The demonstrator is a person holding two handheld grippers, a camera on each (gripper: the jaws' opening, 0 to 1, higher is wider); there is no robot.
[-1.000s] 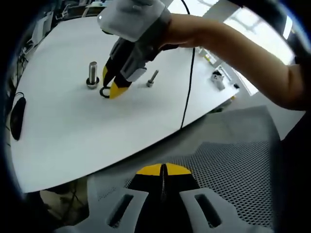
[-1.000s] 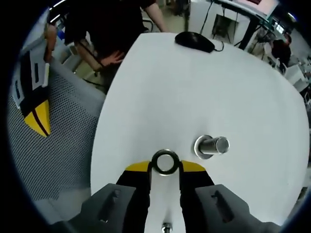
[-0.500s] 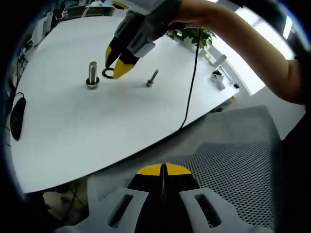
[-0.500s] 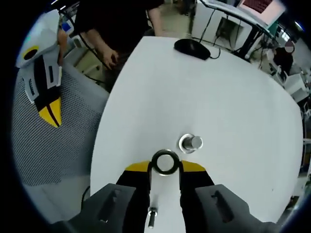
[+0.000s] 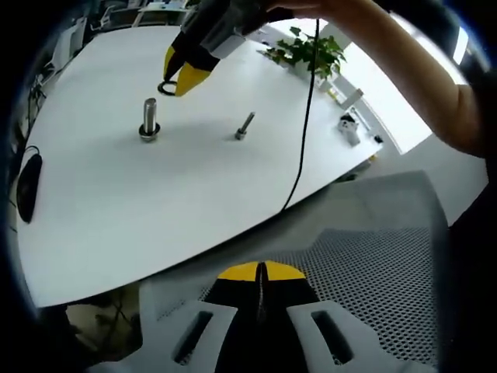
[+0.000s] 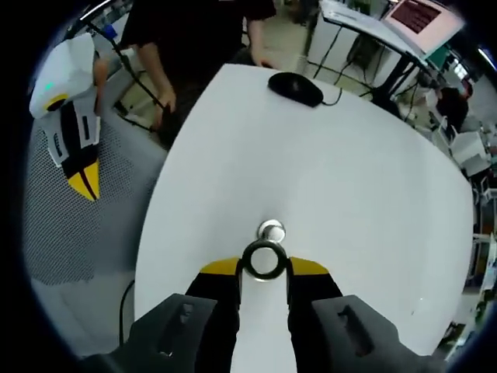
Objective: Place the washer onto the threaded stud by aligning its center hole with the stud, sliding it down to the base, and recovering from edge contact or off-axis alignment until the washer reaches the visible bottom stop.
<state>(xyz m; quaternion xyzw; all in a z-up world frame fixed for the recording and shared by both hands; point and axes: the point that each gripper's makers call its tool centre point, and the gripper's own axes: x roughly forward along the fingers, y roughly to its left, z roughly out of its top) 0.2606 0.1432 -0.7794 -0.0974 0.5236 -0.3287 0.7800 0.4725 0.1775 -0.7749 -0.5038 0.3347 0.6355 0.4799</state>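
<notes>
While the right tongs (image 6: pixel 264 268) pinch the washer (image 6: pixel 264 259) above the stud (image 6: pixel 271 231), left tongs (image 5: pixel 262 272) sit closed; next up looks like centering and lowering.

Open worktop (image 5: pixel 155 202) surrounds the upright stud (image 5: pixel 149 119); a small bolt (image 5: pixel 244 126) and hanging cable (image 5: pixel 304 116) stand nearby.

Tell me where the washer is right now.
The washer sits pinched between the right gripper tips, held in the air just short of the upright threaded stud on the white table.
</notes>
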